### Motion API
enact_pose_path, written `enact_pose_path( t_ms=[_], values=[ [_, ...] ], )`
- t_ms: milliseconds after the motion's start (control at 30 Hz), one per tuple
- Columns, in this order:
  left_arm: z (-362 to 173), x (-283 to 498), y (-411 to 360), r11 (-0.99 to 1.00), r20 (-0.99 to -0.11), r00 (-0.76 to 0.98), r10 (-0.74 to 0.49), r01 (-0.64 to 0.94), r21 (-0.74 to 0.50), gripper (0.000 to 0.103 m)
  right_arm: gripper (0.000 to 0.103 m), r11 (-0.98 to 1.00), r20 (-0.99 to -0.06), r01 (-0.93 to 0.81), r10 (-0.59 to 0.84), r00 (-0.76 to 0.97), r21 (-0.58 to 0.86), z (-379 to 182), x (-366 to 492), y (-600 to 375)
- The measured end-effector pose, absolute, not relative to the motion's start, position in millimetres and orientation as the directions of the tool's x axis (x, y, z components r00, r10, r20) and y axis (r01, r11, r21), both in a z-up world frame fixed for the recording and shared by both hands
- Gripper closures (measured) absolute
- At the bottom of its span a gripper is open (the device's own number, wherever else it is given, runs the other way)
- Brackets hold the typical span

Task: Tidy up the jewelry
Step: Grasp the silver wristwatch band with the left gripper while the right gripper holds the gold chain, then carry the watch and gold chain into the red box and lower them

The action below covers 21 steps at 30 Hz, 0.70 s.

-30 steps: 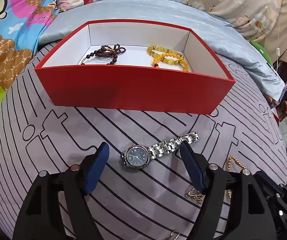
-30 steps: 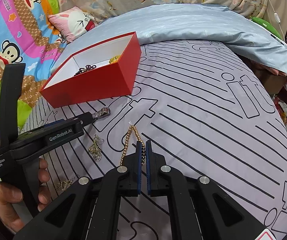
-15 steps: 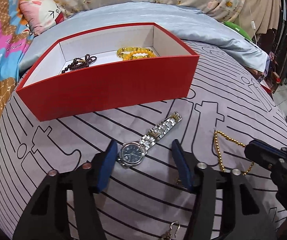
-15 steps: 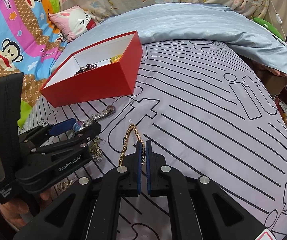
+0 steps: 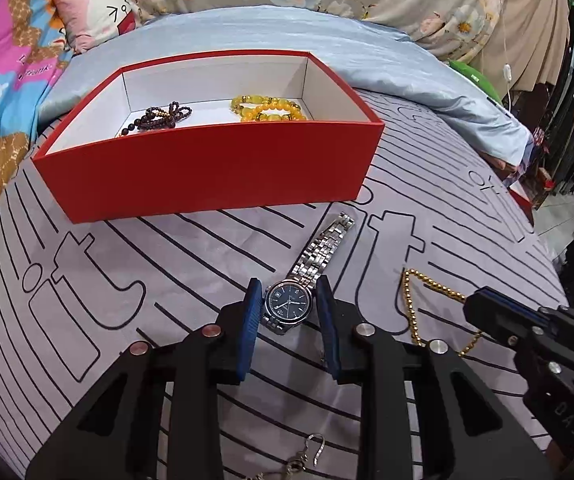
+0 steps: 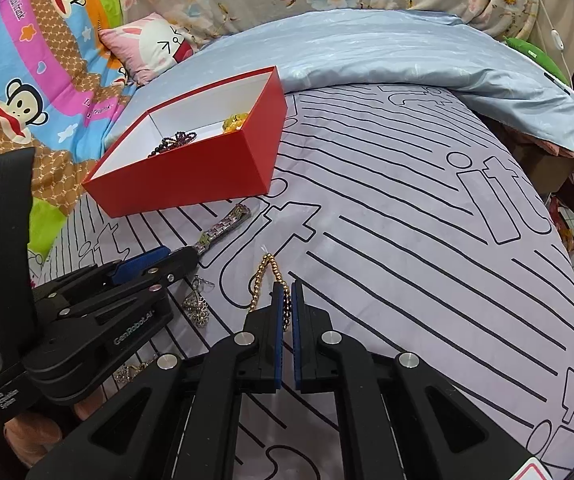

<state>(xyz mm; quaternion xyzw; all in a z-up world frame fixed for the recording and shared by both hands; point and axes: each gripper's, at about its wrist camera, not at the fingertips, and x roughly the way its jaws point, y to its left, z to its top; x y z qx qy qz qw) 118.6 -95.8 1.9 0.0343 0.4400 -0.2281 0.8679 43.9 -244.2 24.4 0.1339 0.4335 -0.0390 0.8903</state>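
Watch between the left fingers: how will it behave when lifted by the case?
The watch has a linked metal band lying straight on the bedspread, so the band will probably droop and swing. The polished round case may slip or twist between the left gripper fingers, which have just been closing around it. Likely heavy for its size.

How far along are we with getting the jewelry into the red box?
Done: the dark bead bracelet and yellow bead bracelets lie in the red box.
In hand: the left gripper has just been closing around the watch; whether the pads touch it is unclear. The right gripper is shut on the gold bead chain.
Left: the silver earrings on the bedsheet.
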Motion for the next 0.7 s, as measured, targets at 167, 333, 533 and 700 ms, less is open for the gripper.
enact_pose_path(
  t_ms=[167,333,533,700],
  values=[
    [10.4,108.8,-86.1,0.899,-0.770,0.517,-0.374,0.405,-0.165,0.076,0.099,0.962,-0.778,0.178,0.052,0.626,0.207,27.0,43.0,-242.5],
    [23.3,100.3,-73.2,0.909,-0.761,0.531,-0.372,0.376,-0.182,0.076,0.099,0.962,-0.768,0.160,0.071,0.637,0.221,34.3,40.8,-237.1],
    [43.1,94.0,-59.1,0.917,-0.747,0.554,-0.367,0.352,-0.189,0.076,0.100,0.968,-0.751,0.140,0.069,0.657,0.211,48.0,38.9,-228.7],
    [56.3,92.4,-49.4,0.922,-0.740,0.570,-0.357,0.341,-0.182,0.076,0.100,0.971,-0.734,0.126,0.066,0.676,0.203,61.7,39.1,-222.3]
  ],
)
